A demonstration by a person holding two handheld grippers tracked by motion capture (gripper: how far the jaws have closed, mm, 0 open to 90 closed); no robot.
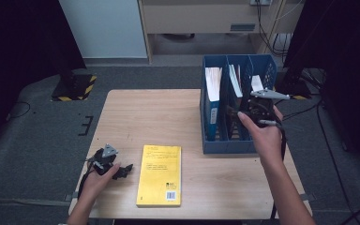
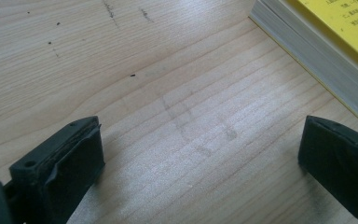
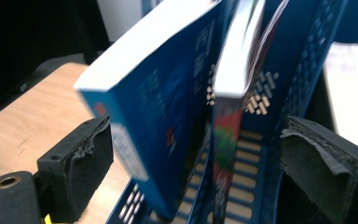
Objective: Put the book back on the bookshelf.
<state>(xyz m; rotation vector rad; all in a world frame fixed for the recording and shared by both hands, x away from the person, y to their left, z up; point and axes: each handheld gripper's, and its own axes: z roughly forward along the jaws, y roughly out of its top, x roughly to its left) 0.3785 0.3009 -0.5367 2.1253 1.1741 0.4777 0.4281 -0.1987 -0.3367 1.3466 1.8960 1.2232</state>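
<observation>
High view: The wooden table (image 1: 168, 112) carried a yellow book (image 1: 160, 175) lying flat, cover up, near its front edge, at about 6 o'clock from the table centre. A blue file rack (image 1: 236, 105) with upright compartments stood at the table's 3 o'clock side. Its leftmost compartment held a thick blue book (image 1: 212, 101) standing on end; the next compartment held a thinner book (image 1: 235, 82), and white pages showed in the one farthest right. The left gripper (image 1: 122, 171) rested on the table at 9 o'clock of the yellow book, near it but apart from it. The right gripper (image 1: 258, 112) was held in the air against the front right part of the rack, the person's hand wrapped around its body.

Left gripper view: The two black jaws stood wide apart with bare wood grain between them; the left gripper was open and held nothing. The yellow book's page edge (image 2: 317, 51) lay at 1 o'clock, just beyond the right-hand jaw and not touching it.

Right gripper view: The jaws were spread wide and gripped nothing; the right gripper was open. Between and beyond them stood the blue book (image 3: 163, 107) at 11 o'clock and the thinner book (image 3: 235, 79), slightly blurred, at 12 o'clock, each in its own compartment. The rack's perforated wall (image 3: 307, 60) rose at 1 o'clock. Neither pad pressed on either book.
</observation>
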